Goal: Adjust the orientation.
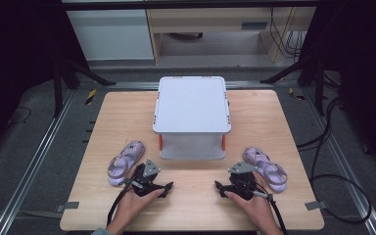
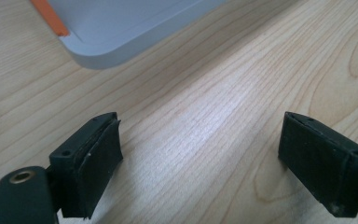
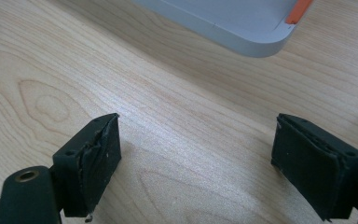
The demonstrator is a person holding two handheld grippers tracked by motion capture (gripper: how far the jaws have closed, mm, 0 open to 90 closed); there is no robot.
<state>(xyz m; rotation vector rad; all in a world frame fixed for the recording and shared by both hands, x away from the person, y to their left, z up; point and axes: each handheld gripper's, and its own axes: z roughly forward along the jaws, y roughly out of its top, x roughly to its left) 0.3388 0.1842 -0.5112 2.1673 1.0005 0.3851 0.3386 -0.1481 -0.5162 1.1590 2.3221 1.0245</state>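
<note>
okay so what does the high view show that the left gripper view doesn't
High view alone: two lilac sandals, the left sandal and the right sandal, flanking the grey two-tier stand; both hands with the left tongs and right tongs; the stand's whole top.

Left gripper view alone: a close look at its open jaws with bare wood between them, and the wood grain.

Both: the wooden table, the grey stand and its orange trim.

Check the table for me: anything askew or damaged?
The sandals are split up: one left of the grey box, one right. The right gripper has a frayed pad on one jaw.
</note>
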